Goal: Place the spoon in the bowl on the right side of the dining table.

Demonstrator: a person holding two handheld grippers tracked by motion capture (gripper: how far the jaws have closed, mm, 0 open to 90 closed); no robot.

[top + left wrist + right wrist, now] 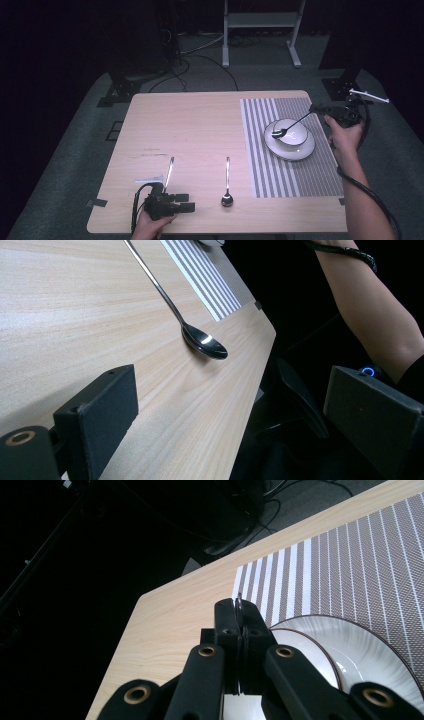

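High view: a pale wooden table carries a striped mat on its right part, and on the mat stands a white plate with a white bowl set in it. The right gripper, held in the person's right hand beyond the table's right edge, is clamped on the handle end of a dark spoon, whose head rests over the near-left rim of the bowl. Near the front edge, the left gripper lies in the left hand with its jaws apart and nothing between them. A second spoon lies on bare wood between that gripper and the mat, head toward the person, and a slim metal utensil lies just beyond the left gripper, beside a small white label. Left gripper view: the two black jaws stand wide apart; the second spoon lies on the wood ahead, the corner of the mat is beyond it, and the person's right forearm crosses the upper right. Right gripper view: the jaws are pressed together on the thin spoon handle, and below them show the plate, the bowl and the mat.
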